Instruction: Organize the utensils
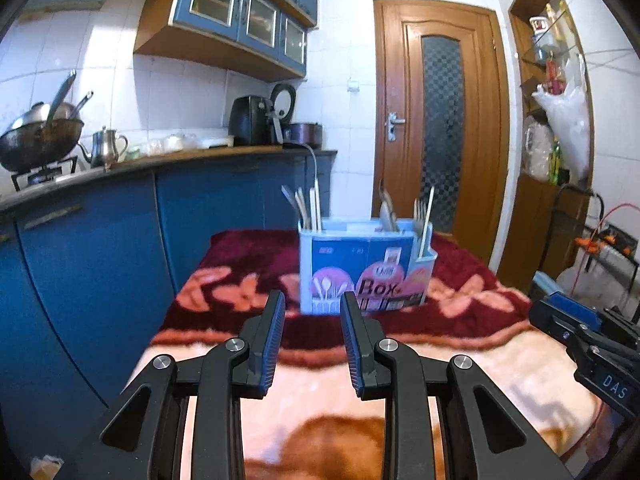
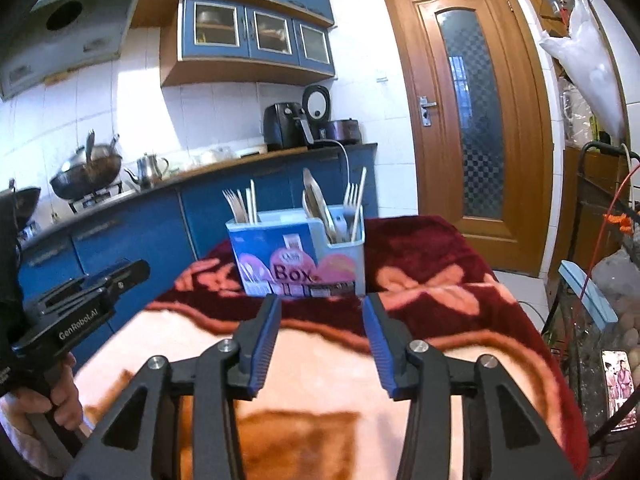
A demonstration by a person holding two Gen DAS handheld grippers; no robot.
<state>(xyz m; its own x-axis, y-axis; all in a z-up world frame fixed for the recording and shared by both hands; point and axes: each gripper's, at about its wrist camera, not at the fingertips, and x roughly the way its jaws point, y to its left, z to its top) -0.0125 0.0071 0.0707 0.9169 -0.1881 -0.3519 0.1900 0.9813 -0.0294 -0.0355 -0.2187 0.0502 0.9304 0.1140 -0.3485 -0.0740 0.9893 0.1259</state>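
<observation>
A light blue utensil box (image 1: 366, 266) labelled "Box" stands on the far part of a table covered by a red and cream flowered blanket (image 1: 480, 380). It holds forks, spoons and chopsticks upright in its left (image 1: 306, 208) and right (image 1: 420, 210) compartments. The box also shows in the right wrist view (image 2: 298, 258). My left gripper (image 1: 313, 300) is open and empty, held above the blanket in front of the box. My right gripper (image 2: 320, 302) is open and empty, also short of the box. The right gripper's body (image 1: 588, 340) shows at the left view's right edge.
Blue kitchen cabinets with a counter (image 1: 120, 216) run along the left, bearing a wok (image 1: 40, 140), a kettle (image 1: 106, 146) and an air fryer (image 1: 252, 120). A wooden door (image 1: 440, 128) stands behind. Shelves and wires (image 2: 600, 240) crowd the right side.
</observation>
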